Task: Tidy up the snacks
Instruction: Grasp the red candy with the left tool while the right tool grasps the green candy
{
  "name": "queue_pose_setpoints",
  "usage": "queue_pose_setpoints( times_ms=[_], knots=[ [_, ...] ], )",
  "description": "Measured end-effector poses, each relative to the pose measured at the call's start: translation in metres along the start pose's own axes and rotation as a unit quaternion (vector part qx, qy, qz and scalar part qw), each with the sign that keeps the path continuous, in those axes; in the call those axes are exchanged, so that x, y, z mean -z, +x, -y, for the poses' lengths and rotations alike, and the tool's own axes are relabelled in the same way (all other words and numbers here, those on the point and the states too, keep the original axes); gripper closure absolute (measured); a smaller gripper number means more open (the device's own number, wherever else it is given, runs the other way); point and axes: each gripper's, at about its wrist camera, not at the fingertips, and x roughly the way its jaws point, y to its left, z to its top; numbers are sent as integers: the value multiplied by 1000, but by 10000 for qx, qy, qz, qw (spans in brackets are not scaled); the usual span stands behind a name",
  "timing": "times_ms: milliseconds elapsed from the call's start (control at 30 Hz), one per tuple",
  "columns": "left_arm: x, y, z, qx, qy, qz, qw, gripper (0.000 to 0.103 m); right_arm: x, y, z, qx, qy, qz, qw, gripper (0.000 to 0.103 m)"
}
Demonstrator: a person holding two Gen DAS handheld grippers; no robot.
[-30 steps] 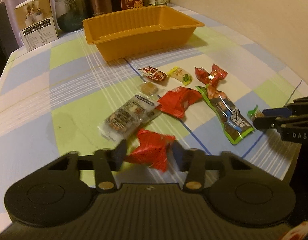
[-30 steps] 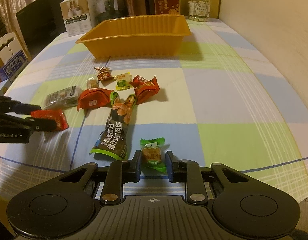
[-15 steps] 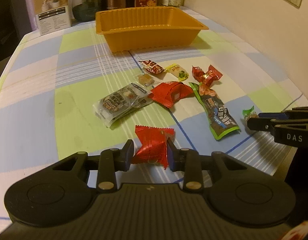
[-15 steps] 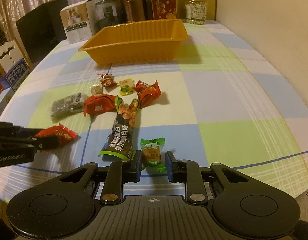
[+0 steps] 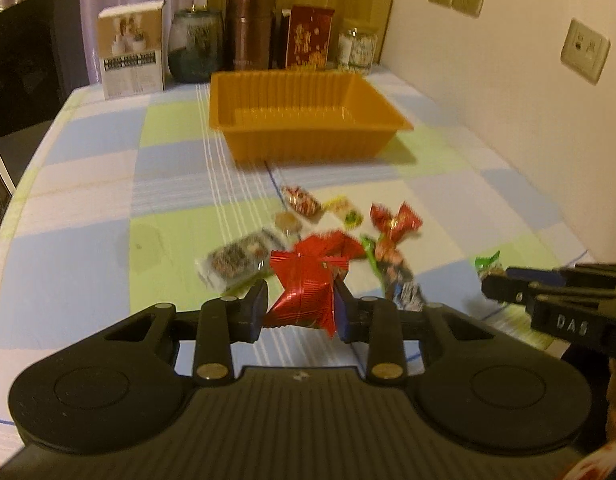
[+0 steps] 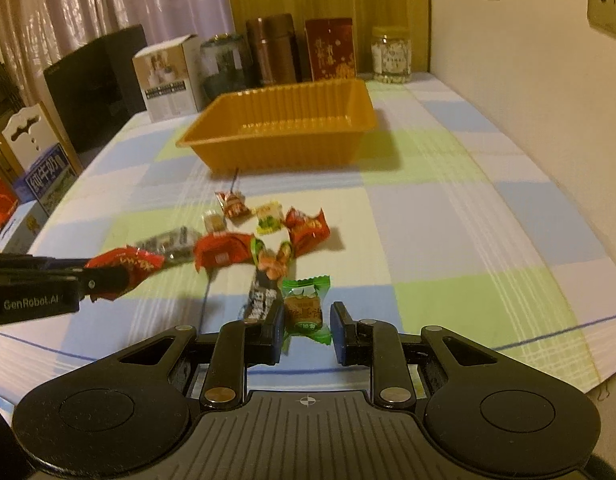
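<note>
Snacks (image 6: 268, 220) at twelve o'clock looked light and crinkly; left gripper (image 5: 300, 308) pinched a red packet (image 5: 304, 292), right gripper (image 6: 308, 326) clamped a green candy (image 6: 304, 308) mid-wrapper

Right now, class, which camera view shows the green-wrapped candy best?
The right wrist view: the green-wrapped candy sits centred and sharp between the right gripper fingers, label facing the camera. The left wrist view shows only a blurred green corner past that gripper's tips.
</note>
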Motion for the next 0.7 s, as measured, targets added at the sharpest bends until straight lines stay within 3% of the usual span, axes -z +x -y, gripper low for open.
queue_pose_setpoints(
  times_ms=[300,700],
  knots=[
    [-45,-4,7,-10,-50,396,9992,72,-42,-4,6,-96,79,325,9994,78],
    [-118,60,-14,-62,-362,925,9950,72,-126,53,15,20,302,988,9946,78]
  ],
)
